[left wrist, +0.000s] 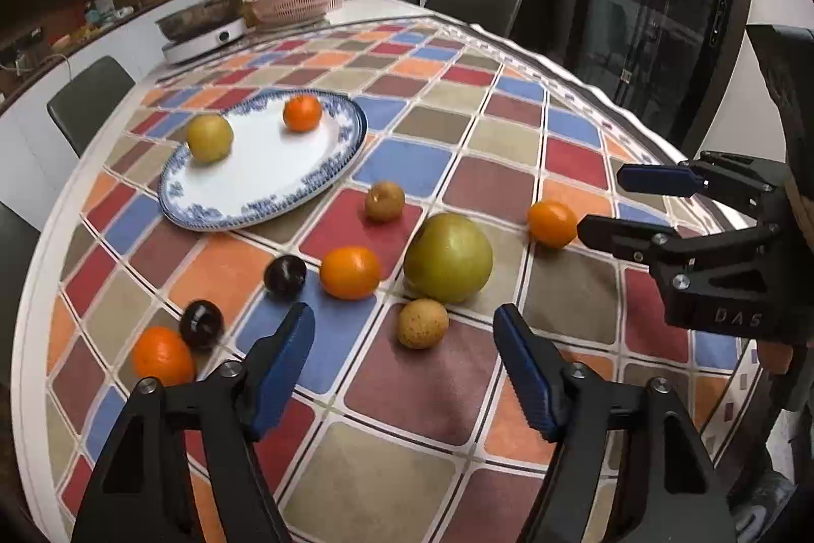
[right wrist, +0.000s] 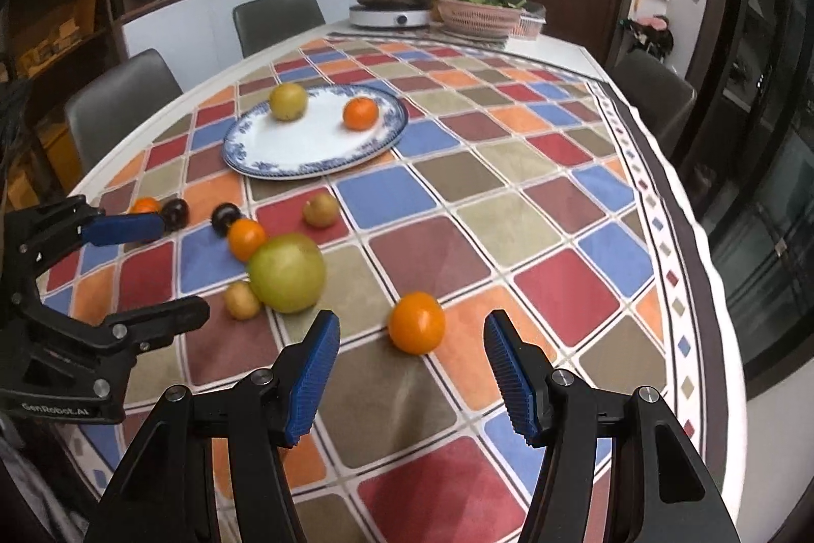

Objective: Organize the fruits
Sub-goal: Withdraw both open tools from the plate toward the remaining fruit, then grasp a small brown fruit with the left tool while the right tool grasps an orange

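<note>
Orange and round, the small mandarin nearest the right gripper [right wrist: 412, 370] sits on the checked tablecloth [right wrist: 549, 197] just ahead of the gap between the blue ribbed pads [right wrist: 315, 370]. To take it well, I judge the jaws should straddle it at its widest, close gently so the soft skin does not bruise, then carry it to the blue-rimmed white oval plate [right wrist: 285, 166], which already holds a yellow pear-like fruit [right wrist: 288, 101] and another mandarin [right wrist: 360, 113].

Both tools are spread wide and hold nothing. The right one points low across the cloth at the mandarin [right wrist: 416, 322]; the left gripper [left wrist: 407, 365] hovers over a small speckled brown fruit [left wrist: 423, 323], near the large green round fruit [left wrist: 448, 257].
</note>
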Tool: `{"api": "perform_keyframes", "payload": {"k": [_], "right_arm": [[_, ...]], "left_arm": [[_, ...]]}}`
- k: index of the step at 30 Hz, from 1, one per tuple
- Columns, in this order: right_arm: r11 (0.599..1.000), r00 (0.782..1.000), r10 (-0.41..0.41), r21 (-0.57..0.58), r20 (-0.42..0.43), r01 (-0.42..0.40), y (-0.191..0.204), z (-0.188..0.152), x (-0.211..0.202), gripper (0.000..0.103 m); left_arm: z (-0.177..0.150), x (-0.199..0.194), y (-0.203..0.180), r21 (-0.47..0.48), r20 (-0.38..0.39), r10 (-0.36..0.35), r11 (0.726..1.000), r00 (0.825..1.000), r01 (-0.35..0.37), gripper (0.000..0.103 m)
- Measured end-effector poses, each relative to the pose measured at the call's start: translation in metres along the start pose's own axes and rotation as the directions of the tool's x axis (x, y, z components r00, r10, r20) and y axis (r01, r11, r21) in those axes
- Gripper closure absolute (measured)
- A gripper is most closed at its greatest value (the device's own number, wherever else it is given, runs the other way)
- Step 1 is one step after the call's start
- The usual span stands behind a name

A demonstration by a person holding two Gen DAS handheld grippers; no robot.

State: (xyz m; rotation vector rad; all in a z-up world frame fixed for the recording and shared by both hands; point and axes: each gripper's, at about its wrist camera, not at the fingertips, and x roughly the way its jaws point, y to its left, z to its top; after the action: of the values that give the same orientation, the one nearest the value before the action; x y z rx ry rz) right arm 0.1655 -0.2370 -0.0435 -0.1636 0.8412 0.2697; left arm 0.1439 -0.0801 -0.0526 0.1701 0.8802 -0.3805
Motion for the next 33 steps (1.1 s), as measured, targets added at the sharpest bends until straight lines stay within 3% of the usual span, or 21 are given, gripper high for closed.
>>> {"api": "perform_keyframes", "payload": {"k": [12,20,24,29,33], "right_arm": [[1.000,0.998,0.026,0.014,-0.050,-0.026,-0.007,-0.003,0.035,0.044],[0.999,0.997,0.035,0.018,-0.075,-0.034,-0.011,-0.001,0.049,0.057],[0.999,0.995,0.044,0.017,-0.091,-0.042,-0.010,-0.002,0.054,0.058],[0.998,0.993,0.055,0.026,-0.107,-0.053,-0.009,-0.004,0.059,0.070],[0.999,0.994,0.046,0.028,-0.101,-0.044,-0.007,-0.004,0.057,0.070]], "left_arm": [[-0.002,0.030,0.004,-0.031,-0.055,-0.051,0.998,0.997,0.050,0.054],[-0.005,0.039,0.003,-0.041,-0.079,-0.085,0.996,0.993,0.082,0.075],[-0.005,0.039,0.003,-0.037,-0.073,-0.088,0.996,0.993,0.085,0.075],[-0.006,0.038,0.004,-0.036,-0.066,-0.085,0.996,0.994,0.082,0.075],[-0.006,0.032,0.007,-0.045,-0.056,-0.084,0.996,0.995,0.082,0.075]]}}
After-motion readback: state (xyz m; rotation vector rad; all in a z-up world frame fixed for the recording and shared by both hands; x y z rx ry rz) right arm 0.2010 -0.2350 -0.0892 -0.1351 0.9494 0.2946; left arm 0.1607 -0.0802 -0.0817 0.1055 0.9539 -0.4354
